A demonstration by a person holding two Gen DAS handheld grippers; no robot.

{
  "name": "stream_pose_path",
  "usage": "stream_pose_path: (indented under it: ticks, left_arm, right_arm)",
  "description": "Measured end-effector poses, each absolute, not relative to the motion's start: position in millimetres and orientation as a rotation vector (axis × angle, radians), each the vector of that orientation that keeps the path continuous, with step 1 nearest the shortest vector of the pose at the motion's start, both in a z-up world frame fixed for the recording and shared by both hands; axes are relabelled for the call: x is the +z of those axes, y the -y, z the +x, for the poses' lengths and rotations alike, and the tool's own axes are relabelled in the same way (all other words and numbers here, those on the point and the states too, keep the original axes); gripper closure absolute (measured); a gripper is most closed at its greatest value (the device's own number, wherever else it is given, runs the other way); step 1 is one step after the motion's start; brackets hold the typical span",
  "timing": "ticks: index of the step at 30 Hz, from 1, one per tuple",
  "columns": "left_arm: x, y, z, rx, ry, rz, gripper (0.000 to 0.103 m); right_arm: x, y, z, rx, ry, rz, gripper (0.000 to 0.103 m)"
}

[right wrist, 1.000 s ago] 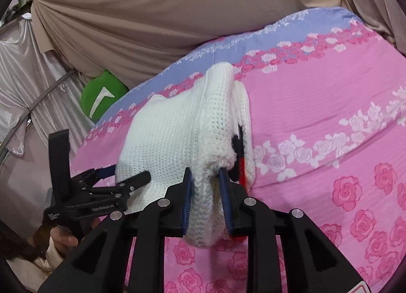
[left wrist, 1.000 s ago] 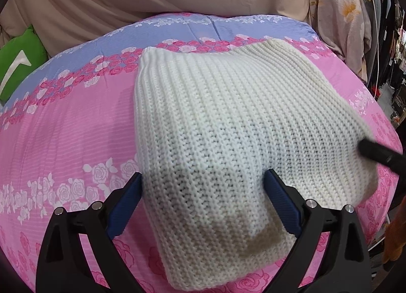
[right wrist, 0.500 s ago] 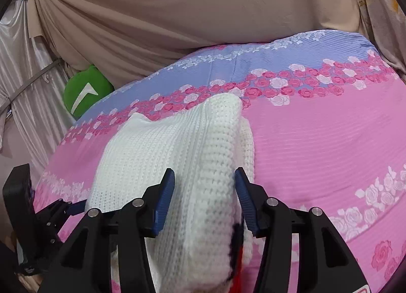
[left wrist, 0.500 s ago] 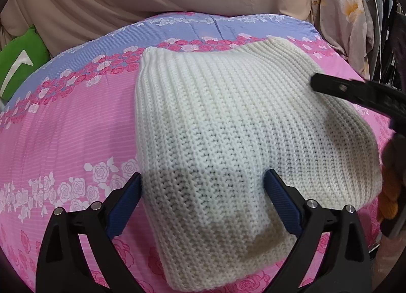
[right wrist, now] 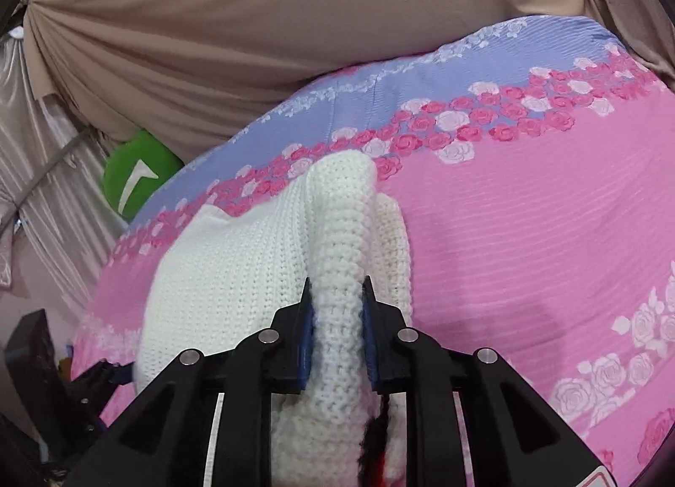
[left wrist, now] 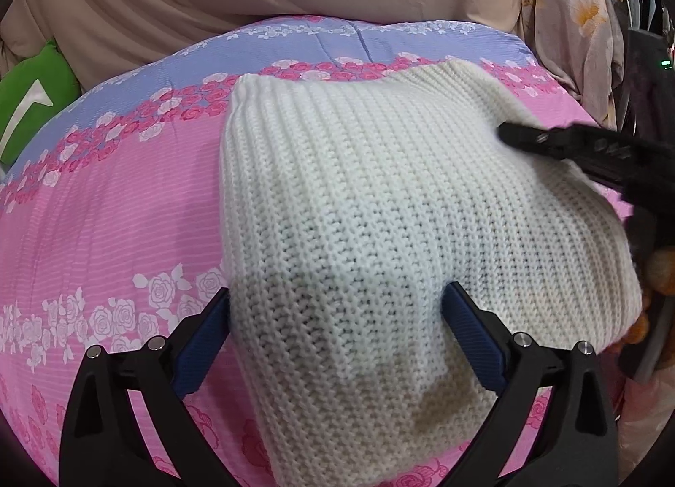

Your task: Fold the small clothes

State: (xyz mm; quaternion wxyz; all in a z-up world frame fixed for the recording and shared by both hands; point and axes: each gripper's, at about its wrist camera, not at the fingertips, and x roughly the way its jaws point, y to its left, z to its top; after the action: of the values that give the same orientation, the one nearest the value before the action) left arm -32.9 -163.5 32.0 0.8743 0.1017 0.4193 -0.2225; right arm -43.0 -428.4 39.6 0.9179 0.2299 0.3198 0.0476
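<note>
A white knit sweater [left wrist: 379,212] lies folded on the pink rose-print bedspread [left wrist: 105,212]. My left gripper [left wrist: 337,331] stands open wide, its blue pads on either side of the sweater's near end. In the right wrist view, my right gripper [right wrist: 336,301] has its jaws closing, and the pads pinch a raised ridge of the white knit [right wrist: 337,234] along the sweater's right edge. A bit of black and red yarn [right wrist: 375,436] shows under that ridge. In the left wrist view, the right gripper [left wrist: 506,134] reaches in over the sweater's far right part.
A green cushion [left wrist: 29,107] sits at the bed's far left. A beige curtain [right wrist: 253,22] hangs behind the bed. Hanging clothes [left wrist: 569,22] crowd the right side. The bedspread's blue band [left wrist: 337,39] runs along the far edge.
My right gripper let go of the sweater's edge, moved farther along it, and has closed on the knit ridge again. The left gripper has not moved.
</note>
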Motion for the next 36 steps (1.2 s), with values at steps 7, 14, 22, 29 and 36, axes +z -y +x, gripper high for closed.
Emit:
stream_pose_path:
  ticks: [7, 14, 22, 29, 36]
  left_arm:
    - [31.0, 165.3, -29.9, -0.466, -0.879, 0.206, 0.005]
    - [29.2, 166.1, -31.7, -0.462, -0.873, 0.206, 0.005]
    - [29.6, 165.7, -35.8, -0.449, -0.870, 0.209, 0.005]
    - [29.6, 165.5, -36.7, -0.447, -0.871, 0.216, 0.005]
    - [54.9, 144.0, -37.5, -0.514, -0.861, 0.098, 0.006]
  right_arm:
    - [68.8, 395.7, -116.1, 0.171, -0.565, 0.387, 0.079]
    - [11.5, 380.2, -107.6, 0.099, -0.741, 0.299, 0.100]
    - [24.2, 376.2, -124.2, 0.065, -0.710, 0.261, 0.097]
    - [29.7, 381.4, -127.7, 0.083, -0.693, 0.312, 0.092]
    - [44.1, 395.4, -131.8, -0.024, -0.651, 0.317, 0.035]
